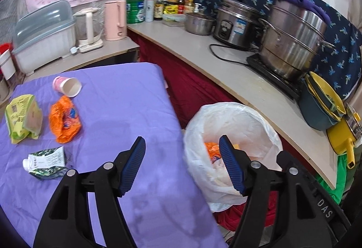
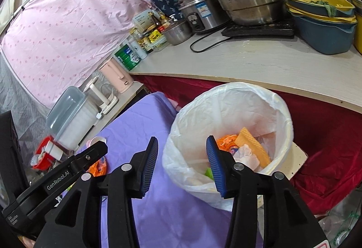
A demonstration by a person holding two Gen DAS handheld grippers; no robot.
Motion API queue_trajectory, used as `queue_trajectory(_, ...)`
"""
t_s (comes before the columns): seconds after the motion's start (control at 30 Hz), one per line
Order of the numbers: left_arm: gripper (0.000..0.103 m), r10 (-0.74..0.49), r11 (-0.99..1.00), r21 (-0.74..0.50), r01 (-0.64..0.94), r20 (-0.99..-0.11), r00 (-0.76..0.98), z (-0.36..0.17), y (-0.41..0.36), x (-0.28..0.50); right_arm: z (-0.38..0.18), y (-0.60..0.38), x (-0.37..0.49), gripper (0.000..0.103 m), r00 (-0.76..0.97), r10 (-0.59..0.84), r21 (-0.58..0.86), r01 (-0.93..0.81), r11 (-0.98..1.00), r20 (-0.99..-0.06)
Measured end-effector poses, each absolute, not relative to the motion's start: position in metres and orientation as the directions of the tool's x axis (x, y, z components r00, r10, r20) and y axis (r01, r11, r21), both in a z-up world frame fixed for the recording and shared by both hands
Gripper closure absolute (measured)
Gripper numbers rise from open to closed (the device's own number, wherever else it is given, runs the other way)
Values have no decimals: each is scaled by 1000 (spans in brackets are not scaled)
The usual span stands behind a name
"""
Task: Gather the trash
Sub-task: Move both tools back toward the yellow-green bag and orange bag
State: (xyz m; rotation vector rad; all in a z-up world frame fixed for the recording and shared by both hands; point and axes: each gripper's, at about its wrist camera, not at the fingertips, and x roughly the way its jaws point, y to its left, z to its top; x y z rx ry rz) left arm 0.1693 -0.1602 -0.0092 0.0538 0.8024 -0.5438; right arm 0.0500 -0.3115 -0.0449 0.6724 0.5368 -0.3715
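Trash is partly collected: the lined bin [image 2: 228, 135] beside the worktop's right edge already holds an orange wrapper [image 2: 226, 142], a yellow piece and tissue. Four items remain on the purple-covered worktop [image 1: 117, 112] toward its left side: paper cup [image 1: 67, 86], green packet [image 1: 22, 119], orange packet [image 1: 64, 119], small carton [image 1: 46, 163]. Left gripper [image 1: 182, 146] spans the worktop's right edge and the bin, fingers well apart, empty. Right gripper [image 2: 182, 146] points down at the bin's near rim, fingers apart, holding nothing.
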Motion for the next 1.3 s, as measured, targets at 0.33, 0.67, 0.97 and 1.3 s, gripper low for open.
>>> queue_trajectory(0.33,32,-338,932,-161,324,-707,621,-12,-70,197,-42,-255,90,53,807,-72,466,408,785,-586)
queue_trajectory(0.67,31,-212,977,-142,159,-726,654,-21,27,223,-48,-183,143,53,788,38,448,310,839,-615)
queue_trajectory(0.97,31,-100,993,-118,18,-739,666,-34,100,250,-66,-135,184,53,752,116,449,255,856,-649)
queue_trajectory(1.3,28,-70,995,-96,-4,-756,651,-51,123,283,-93,-107,240,53,699,175,448,229,864,-694)
